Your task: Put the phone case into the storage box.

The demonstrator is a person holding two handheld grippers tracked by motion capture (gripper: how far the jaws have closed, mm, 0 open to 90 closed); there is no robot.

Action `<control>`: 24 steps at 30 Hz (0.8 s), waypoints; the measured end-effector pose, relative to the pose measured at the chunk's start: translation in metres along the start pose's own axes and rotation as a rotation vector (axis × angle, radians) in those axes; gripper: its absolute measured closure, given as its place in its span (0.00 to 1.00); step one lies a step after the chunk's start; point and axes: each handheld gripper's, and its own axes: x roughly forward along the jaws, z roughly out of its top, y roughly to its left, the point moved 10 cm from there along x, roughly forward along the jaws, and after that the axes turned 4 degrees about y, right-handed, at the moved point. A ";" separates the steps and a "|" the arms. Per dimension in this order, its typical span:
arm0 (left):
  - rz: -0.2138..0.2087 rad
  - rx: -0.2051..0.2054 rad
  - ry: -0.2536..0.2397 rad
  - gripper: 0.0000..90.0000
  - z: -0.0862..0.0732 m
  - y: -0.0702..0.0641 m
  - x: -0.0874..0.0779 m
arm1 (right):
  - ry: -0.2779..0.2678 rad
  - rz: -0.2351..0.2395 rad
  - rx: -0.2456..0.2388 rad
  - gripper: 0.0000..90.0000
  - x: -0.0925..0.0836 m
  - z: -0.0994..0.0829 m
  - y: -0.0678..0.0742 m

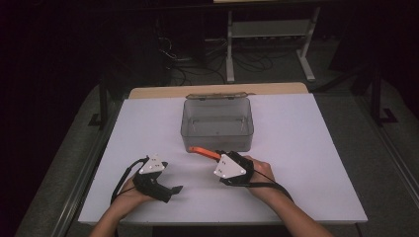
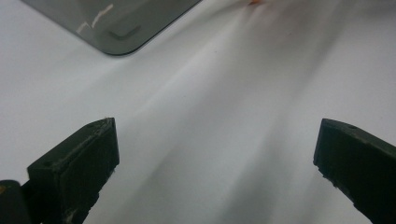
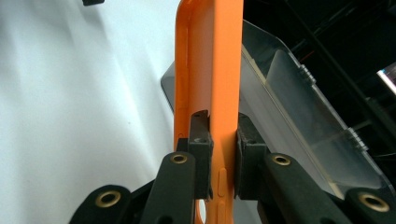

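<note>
My right gripper (image 1: pixel 218 156) (image 3: pixel 224 136) is shut on an orange phone case (image 1: pixel 203 151) (image 3: pixel 209 65), with the pads clamping its thin edge. The case sticks out to the left, just in front of the near wall of a clear grey plastic box (image 1: pixel 217 139) (image 3: pixel 299 116). The box stands open in the middle of the white table (image 1: pixel 306 148), and nothing shows inside it. My left gripper (image 1: pixel 170 189) (image 2: pixel 215 149) rests on the table at the near left, open, with bare table between its jaws. A corner of the box (image 2: pixel 116 28) shows at the top of the left gripper view.
The box's lid (image 1: pixel 217 96) hangs open behind it, at the table's far edge. Beyond the table stand a white desk frame (image 1: pixel 269 29) and tangled cables (image 1: pixel 197 61) on a dark floor. White tabletop stretches to either side of the box.
</note>
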 end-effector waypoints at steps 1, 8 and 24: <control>0.000 -0.003 0.000 0.00 0.000 0.000 0.000 | -0.001 0.006 0.016 0.88 0.000 0.000 -0.001; 0.000 -0.005 0.000 0.00 0.000 0.000 0.000 | -0.015 0.062 0.119 0.88 -0.001 -0.001 -0.006; 0.000 -0.005 0.001 0.00 0.000 0.000 0.000 | -0.049 0.174 0.347 0.88 -0.004 -0.004 -0.019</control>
